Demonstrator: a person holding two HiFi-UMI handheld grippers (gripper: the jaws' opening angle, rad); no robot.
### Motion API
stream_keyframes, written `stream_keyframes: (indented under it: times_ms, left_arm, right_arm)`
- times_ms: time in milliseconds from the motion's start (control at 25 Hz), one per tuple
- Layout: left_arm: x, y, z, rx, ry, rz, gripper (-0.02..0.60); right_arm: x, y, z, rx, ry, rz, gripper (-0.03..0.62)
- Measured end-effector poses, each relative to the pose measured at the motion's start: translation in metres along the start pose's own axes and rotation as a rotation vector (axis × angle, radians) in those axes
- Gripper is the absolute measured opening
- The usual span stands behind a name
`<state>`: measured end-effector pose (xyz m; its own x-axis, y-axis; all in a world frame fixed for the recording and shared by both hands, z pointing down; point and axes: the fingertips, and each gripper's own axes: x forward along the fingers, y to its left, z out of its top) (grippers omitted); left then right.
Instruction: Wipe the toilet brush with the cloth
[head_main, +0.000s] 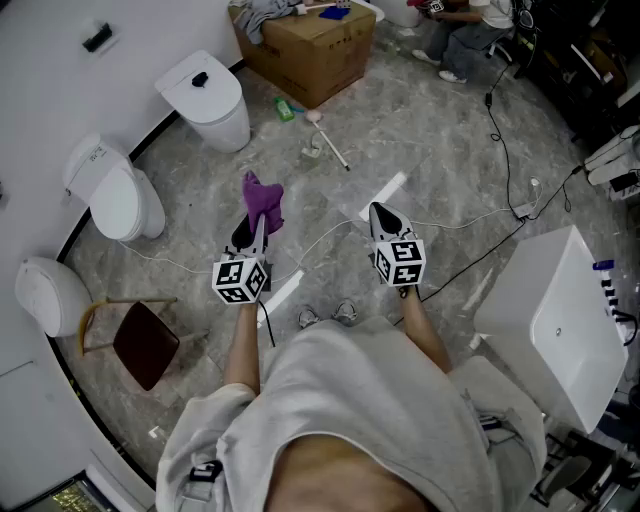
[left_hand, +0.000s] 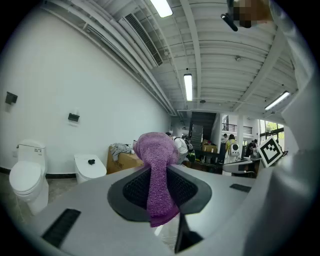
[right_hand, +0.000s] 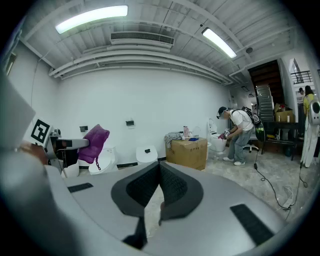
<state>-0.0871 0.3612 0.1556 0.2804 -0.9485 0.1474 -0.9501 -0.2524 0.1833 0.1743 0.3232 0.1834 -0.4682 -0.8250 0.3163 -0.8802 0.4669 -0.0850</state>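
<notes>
In the head view I stand on a marble floor with a gripper in each hand. My left gripper (head_main: 250, 228) is shut on a purple cloth (head_main: 263, 200), which bunches out past the jaws. In the left gripper view the cloth (left_hand: 159, 165) is pinched between the black pads and hangs down over them. My right gripper (head_main: 383, 218) is shut with nothing in it, and its pads meet in the right gripper view (right_hand: 159, 182). The toilet brush (head_main: 332, 146), with a white handle, lies on the floor ahead of both grippers and apart from them.
Three white toilets (head_main: 120, 195) (head_main: 210, 100) (head_main: 50, 295) stand along the left wall. A cardboard box (head_main: 310, 45) sits at the back and a white cabinet (head_main: 560, 330) at the right. A dark red stool (head_main: 145, 345) is at my left. Cables (head_main: 500, 150) cross the floor. A person (head_main: 460, 30) crouches far off.
</notes>
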Motion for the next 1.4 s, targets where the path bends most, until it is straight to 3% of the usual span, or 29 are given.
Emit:
stream_keyframes:
  times_ms: [960,1400]
  left_arm:
    - [0.015,-0.051,-0.022,0.004,0.027,0.027,0.097]
    - [0.054,-0.046,-0.020,0.002,0.028,0.047,0.097]
  right_arm:
    - [-0.021,-0.036,-0.030,0.018,0.027,0.088,0.031]
    - [0.019,-0.059,-0.022,0.018,0.034,0.107,0.031]
